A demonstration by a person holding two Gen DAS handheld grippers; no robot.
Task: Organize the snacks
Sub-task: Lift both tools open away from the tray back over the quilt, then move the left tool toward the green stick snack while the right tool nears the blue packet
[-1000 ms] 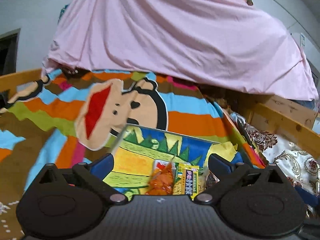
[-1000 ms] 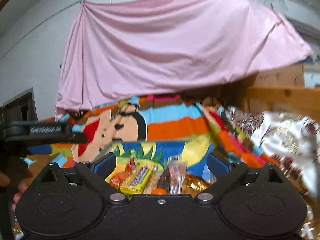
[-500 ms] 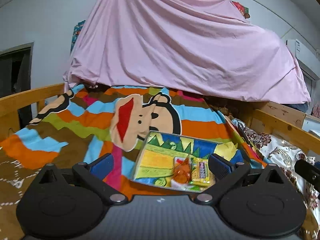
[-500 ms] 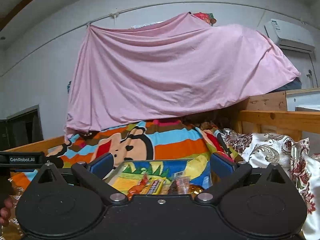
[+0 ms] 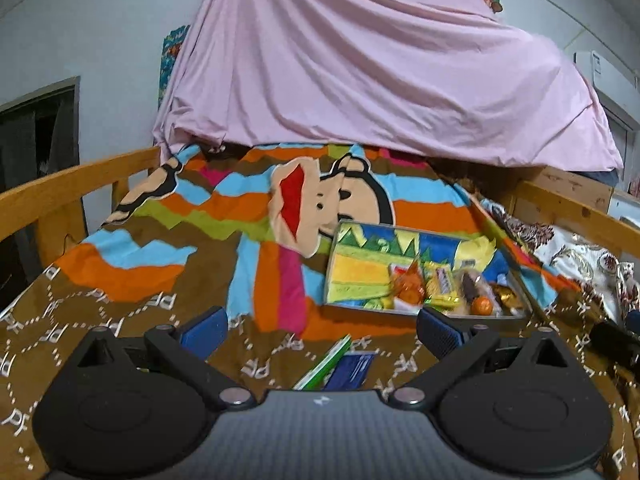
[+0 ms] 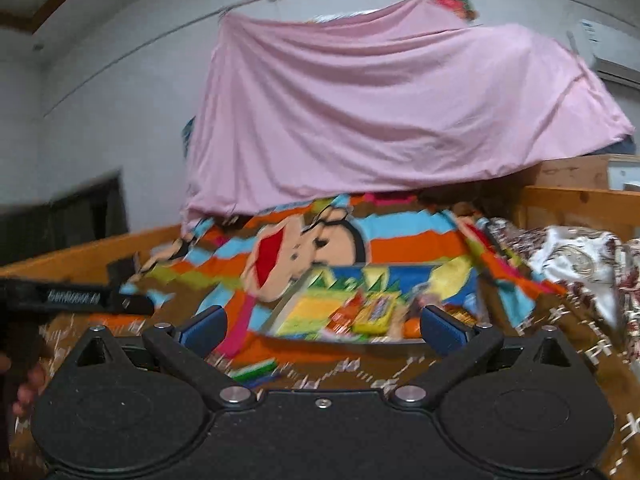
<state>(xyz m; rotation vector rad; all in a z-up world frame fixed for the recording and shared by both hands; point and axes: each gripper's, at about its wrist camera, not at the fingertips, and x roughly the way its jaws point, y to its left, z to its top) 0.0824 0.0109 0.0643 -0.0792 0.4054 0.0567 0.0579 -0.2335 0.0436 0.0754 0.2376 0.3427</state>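
Both grippers hang over the bed with nothing between their blue pads: the left gripper (image 5: 322,330) has its jaws spread wide, and so does the right gripper (image 6: 323,326). The snacks (image 5: 444,290) sit heaped in the near right corner of a shallow tray (image 5: 360,270) with a bright printed bottom, resting on the striped cartoon blanket (image 5: 168,240), ahead of both grippers and apart from them. Just in front of the left gripper, outside the tray, lie a green packet (image 5: 326,362) and a dark blue packet (image 5: 354,368) on the brown part of the blanket. The trouble I'd expect is the soft bedding: press down on a thin flat packet and the fabric may bunch into the pads. The heap is crowded too, so a pinch could drag neighbours or tip the tray.
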